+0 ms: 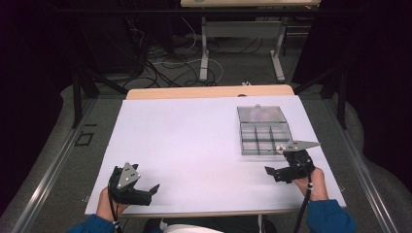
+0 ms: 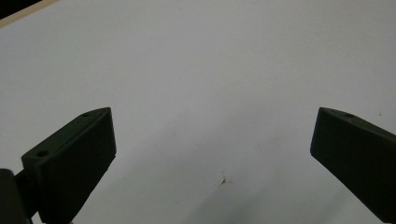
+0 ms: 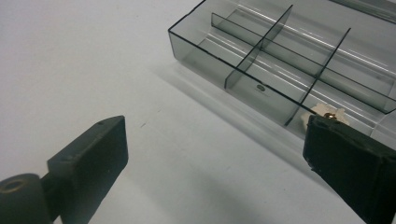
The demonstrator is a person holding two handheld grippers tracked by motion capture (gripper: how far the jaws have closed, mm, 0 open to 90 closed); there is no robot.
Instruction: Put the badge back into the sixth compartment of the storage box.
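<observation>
White table [image 1: 194, 145], compartment box [image 3: 280, 60] with small pale piece [image 3: 327, 112] inside.

- Right gripper [image 1: 275, 171]: the clear compartment box [image 1: 264, 130] stands just beyond its far jaw and blocks travel that way.
- Bare white table surface [image 1: 194, 145] ahead of the left gripper [image 1: 154, 188] gives unobstructed passage.

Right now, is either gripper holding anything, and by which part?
Nothing is held. The left gripper and right gripper both stand open over the white table, the right one beside the clear compartment box.
</observation>
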